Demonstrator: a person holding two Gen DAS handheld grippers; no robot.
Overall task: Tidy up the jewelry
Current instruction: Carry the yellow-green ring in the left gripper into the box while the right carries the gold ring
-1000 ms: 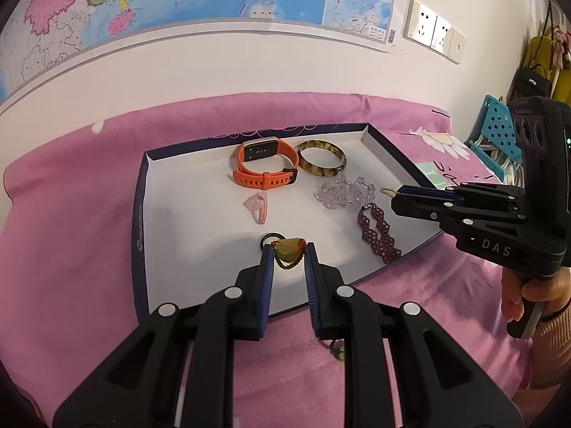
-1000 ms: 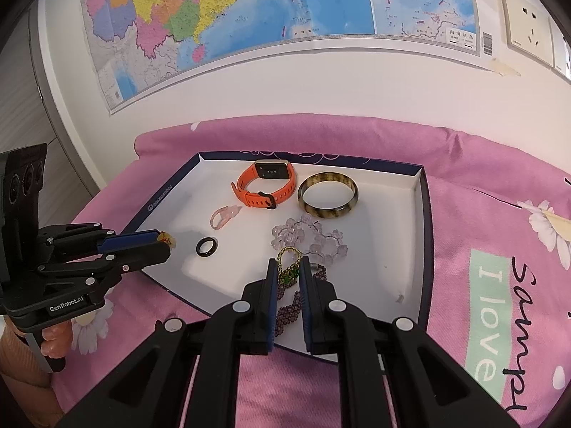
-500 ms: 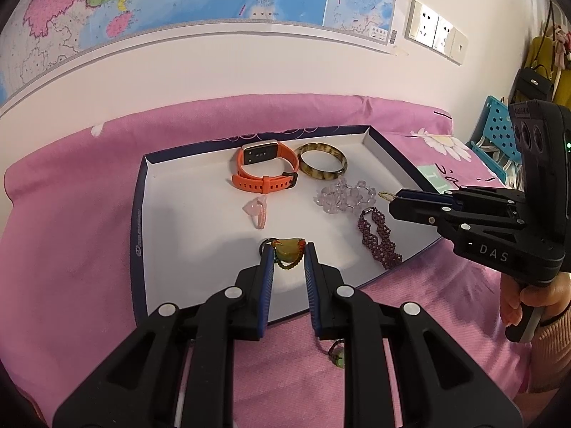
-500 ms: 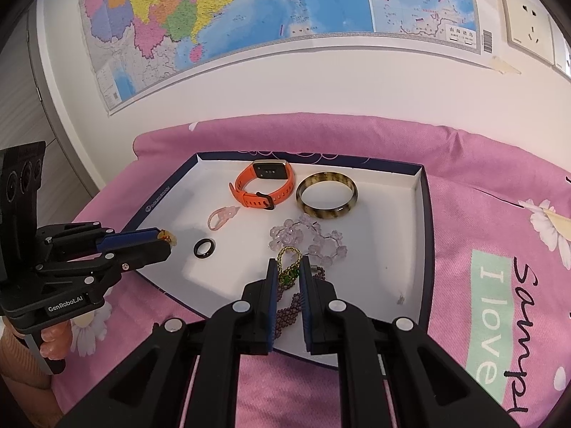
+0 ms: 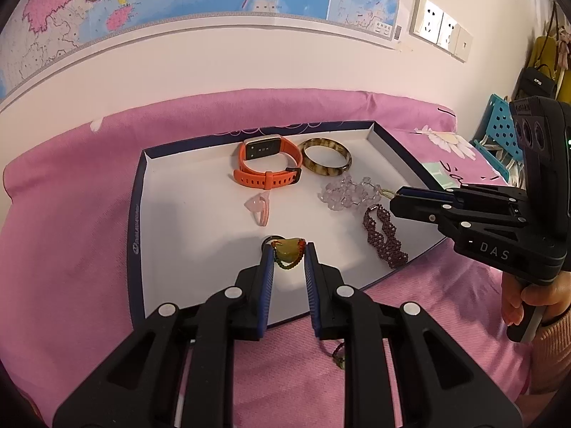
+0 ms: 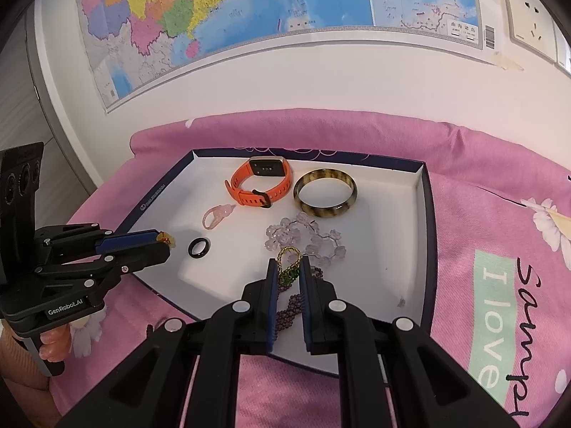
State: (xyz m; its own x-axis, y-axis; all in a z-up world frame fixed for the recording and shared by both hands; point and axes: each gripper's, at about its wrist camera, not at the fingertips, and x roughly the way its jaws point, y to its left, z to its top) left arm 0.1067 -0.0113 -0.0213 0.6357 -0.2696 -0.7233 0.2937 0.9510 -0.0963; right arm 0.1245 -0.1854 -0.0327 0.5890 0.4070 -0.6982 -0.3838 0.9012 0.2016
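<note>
A: What is the left gripper (image 5: pixel 288 255) doing?

B: Its blue pads are closed on a yellow-green pendant (image 5: pixel 287 250) strung on a dark beaded cord (image 5: pixel 337 355), whose loose end hangs below the jaws over the pink cloth (image 5: pixel 64 214). Just past the tips a black ring (image 6: pixel 198 248) lies on the tray floor.

A: And the right gripper (image 6: pixel 288 265)?

B: Clamped on a second cord, a loop of gold and green beads (image 6: pixel 289 262). Right under its fingers lies the purple beaded bracelet (image 5: pixel 383 235); the clear crystal bracelet (image 6: pixel 307 239) sits just ahead of them.

A: Farther out?

B: Beyond both sets of tips, near the far wall of the tray (image 5: pixel 137 214), an orange watch (image 5: pixel 267 164) lies beside a brown striped bangle (image 5: pixel 326 155). A pale pink ring (image 5: pixel 260 208) lies between the watch and the left gripper.

A: The room?

B: The white, dark-rimmed tray rests on the pink cloth, printed with daisies and lettering to the right. A wall map (image 6: pixel 249 7) and wall sockets (image 5: pixel 440 32) hang behind.
</note>
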